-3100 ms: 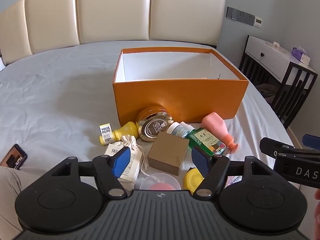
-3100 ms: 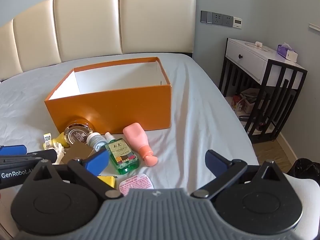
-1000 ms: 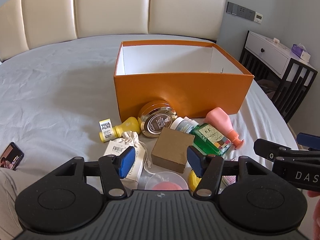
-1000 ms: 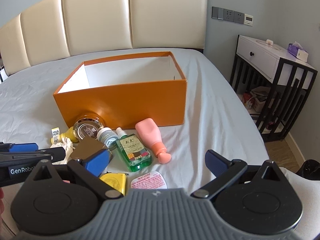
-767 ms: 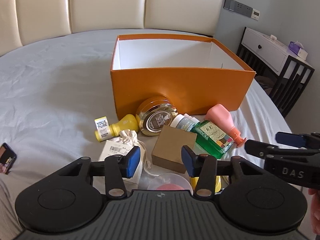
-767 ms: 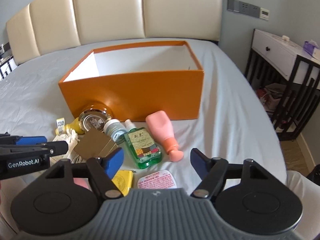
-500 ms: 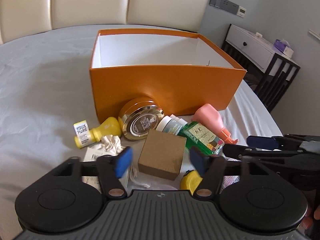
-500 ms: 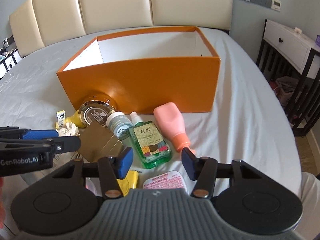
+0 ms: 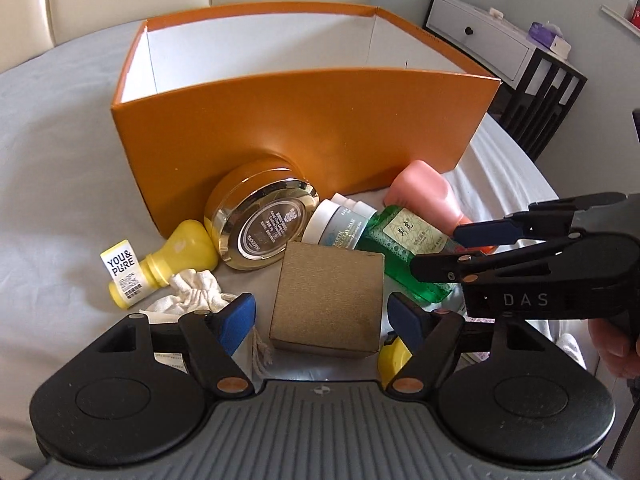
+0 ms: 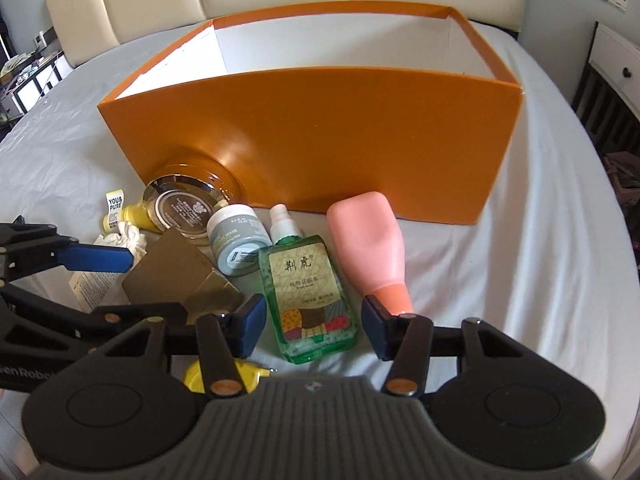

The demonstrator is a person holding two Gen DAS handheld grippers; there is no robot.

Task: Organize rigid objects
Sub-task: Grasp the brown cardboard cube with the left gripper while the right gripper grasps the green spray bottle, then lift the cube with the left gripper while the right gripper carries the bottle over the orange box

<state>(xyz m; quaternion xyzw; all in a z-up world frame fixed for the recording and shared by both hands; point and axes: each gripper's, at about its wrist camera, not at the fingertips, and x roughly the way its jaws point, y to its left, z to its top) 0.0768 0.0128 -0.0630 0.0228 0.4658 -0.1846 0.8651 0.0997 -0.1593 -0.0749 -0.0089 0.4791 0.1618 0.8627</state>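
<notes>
On the bed [image 9: 48,152], left wrist view: orange box [image 9: 304,128] sits open-topped, white inside, nothing visible in it. All items lie in front of its near wall. Gold-lidded jar [image 9: 264,226] leans against that wall, lid facing the camera. Yellow bottle [image 9: 160,264] lies left of the jar, with a white cloth pouch [image 9: 192,288] just in front of it. Grey-labelled jar [image 9: 340,226] lies right of the gold jar, then green bottle [image 9: 412,252], then pink bottle [image 9: 428,196] nearest the box's right corner. Brown cardboard cube [image 9: 328,300] sits in front of the jars. Left tongs [image 9: 322,314] released, blue pads either side of the cube, not touching it. Yellow tape measure [image 9: 394,356] peeks out behind the right pad. Right tongs [image 9: 452,252] come in from the right, over the green bottle.

Right wrist view: same box [image 10: 320,128], same row in front. Green bottle [image 10: 308,292] lies flat, nozzle toward the box, pink bottle [image 10: 368,240] just right of it with its cap toward the camera. Grey jar [image 10: 238,240] and gold jar [image 10: 184,208] left of the green bottle, cube [image 10: 180,276] in front of them. Right tongs [image 10: 314,322] released, pads straddling the green bottle's base, apart from it. Left tongs [image 10: 132,284] enter from the left, pads around the cube; contact unclear from here.
</notes>
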